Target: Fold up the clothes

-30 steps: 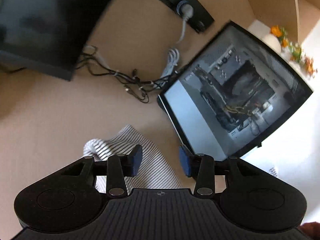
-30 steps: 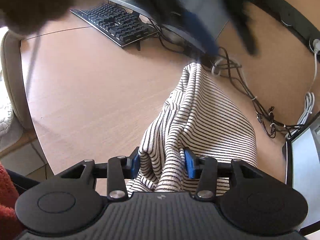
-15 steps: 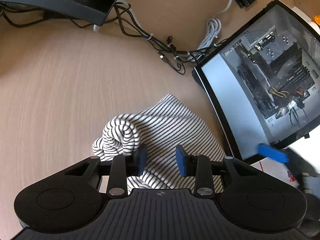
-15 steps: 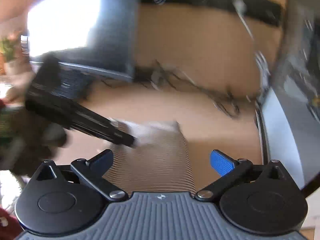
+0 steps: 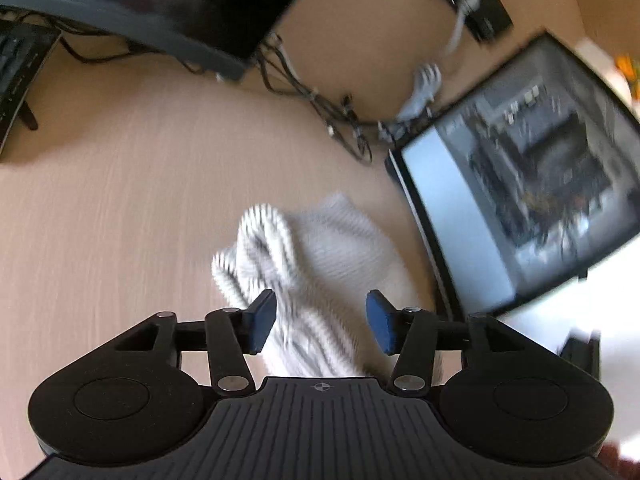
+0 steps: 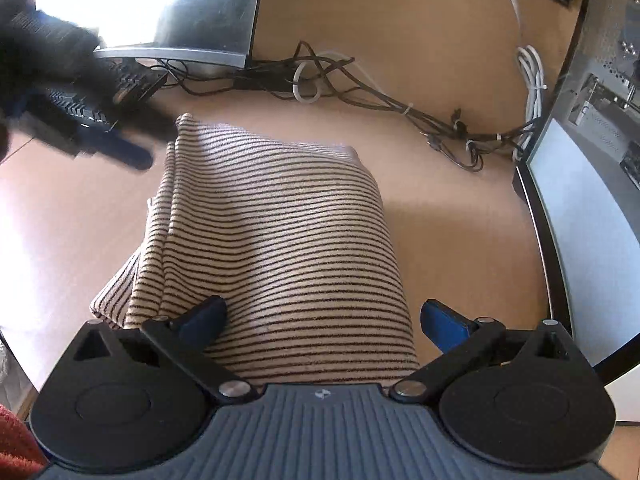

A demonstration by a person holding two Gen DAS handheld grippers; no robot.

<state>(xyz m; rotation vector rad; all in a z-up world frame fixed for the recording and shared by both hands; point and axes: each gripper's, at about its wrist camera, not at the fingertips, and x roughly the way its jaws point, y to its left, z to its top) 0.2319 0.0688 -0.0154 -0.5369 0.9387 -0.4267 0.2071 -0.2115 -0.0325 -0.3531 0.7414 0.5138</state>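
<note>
A cream garment with thin dark stripes (image 6: 276,232) lies folded in a thick stack on the wooden desk (image 6: 448,232). My right gripper (image 6: 322,320) is wide open just above its near edge, holding nothing. In the left wrist view the same garment (image 5: 316,264) is blurred by motion, bunched below my left gripper (image 5: 320,320), which is open with cloth showing between the fingers but not pinched. The left gripper also shows as a dark blur in the right wrist view (image 6: 80,120), at the garment's far left corner.
A monitor (image 6: 180,8) stands at the back with a tangle of cables (image 6: 360,92) behind the garment. An open computer case (image 6: 592,200) stands close on the right. A keyboard (image 5: 16,76) lies at the left. Bare desk lies left of the garment.
My right gripper has let go of the garment and opened wide, now facing the folded stack. My left gripper has opened wider and swung, blurring its view; the garment lies flatter.
</note>
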